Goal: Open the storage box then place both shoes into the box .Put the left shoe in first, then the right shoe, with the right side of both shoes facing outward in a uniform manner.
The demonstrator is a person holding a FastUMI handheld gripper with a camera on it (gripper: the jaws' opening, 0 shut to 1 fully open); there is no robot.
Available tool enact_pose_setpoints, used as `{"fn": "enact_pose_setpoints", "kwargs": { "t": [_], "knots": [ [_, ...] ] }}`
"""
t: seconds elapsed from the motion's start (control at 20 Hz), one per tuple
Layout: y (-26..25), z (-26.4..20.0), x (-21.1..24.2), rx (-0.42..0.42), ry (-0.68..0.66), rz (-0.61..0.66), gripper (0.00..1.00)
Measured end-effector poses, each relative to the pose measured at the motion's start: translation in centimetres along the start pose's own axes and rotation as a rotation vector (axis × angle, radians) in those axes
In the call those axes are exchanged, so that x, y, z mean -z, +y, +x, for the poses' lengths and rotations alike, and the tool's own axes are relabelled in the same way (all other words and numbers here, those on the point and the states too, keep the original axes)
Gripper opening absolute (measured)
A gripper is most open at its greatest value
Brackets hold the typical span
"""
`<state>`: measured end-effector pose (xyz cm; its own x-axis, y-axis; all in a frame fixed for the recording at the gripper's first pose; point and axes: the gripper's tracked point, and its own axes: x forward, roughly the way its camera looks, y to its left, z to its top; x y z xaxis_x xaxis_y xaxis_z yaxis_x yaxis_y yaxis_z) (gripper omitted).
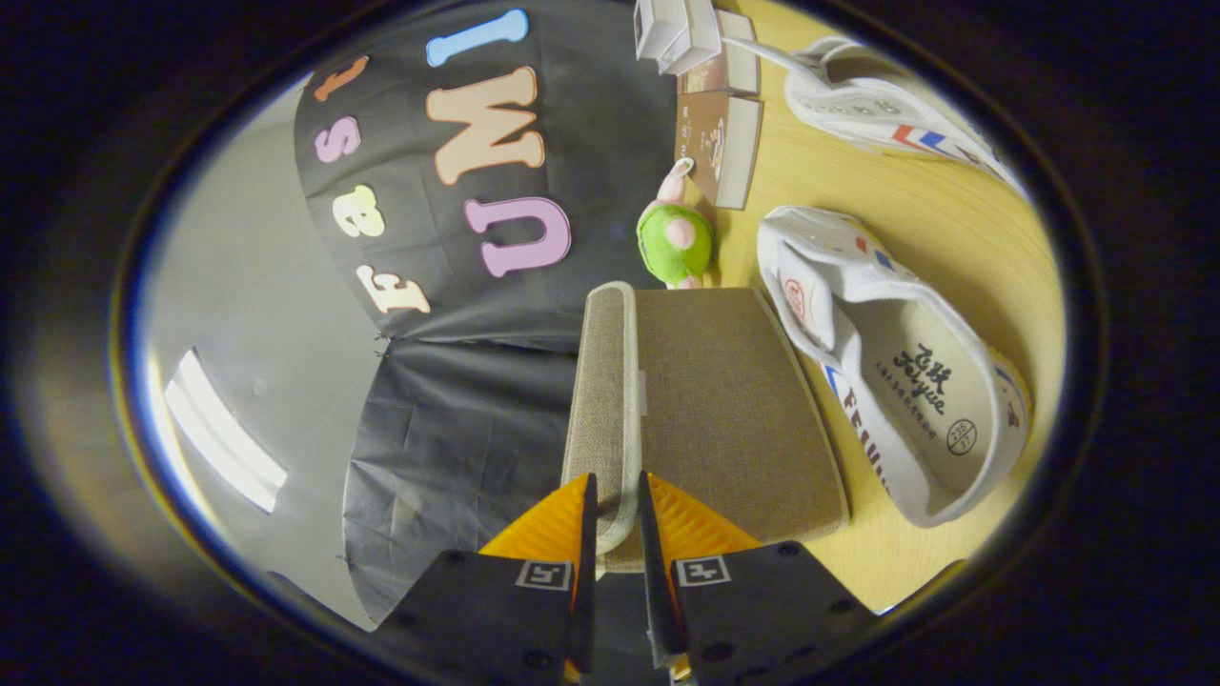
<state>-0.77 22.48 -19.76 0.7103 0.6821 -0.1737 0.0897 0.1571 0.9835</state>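
Pinching the storage box (724,400) lid edge, gripper (618,519) fingers clamped either side, shoe (905,381) beside box

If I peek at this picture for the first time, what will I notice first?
Probably the fingers, pinched on the edge of the storage box's lid, right in the middle. Next, the big white shoe lying on the wooden table beside the box, with a second white shoe farther off. A little green plush toy sits just beyond the box.
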Motion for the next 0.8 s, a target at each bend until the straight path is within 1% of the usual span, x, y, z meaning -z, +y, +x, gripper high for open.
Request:
{"fn": "enact_pose_setpoints", "kwargs": {
  "t": [0.2, 0.3, 0.35, 0.4, 0.55, 0.65, 0.8],
  "knots": [
    [0.8, 0.0, -0.2, -0.035, -0.005, 0.013, 0.15],
    [1.3, -0.3, -0.4, -0.065, -0.024, 0.012, 0.12],
    [2.3, -1.3, -0.7, -0.106, -0.039, 0.052, 0.11],
    [3.6, -1.0, -0.7, -0.155, -0.037, 0.084, 0.1],
    [3.9, -0.8, 0.2, -0.151, -0.023, 0.012, 0.06],
    [4.7, -1.0, 0.5, -0.164, -0.011, 0.015, 0.06],
    [5.8, -0.7, 0.7, -0.165, -0.01, -0.038, 0.06]
  ]
}}
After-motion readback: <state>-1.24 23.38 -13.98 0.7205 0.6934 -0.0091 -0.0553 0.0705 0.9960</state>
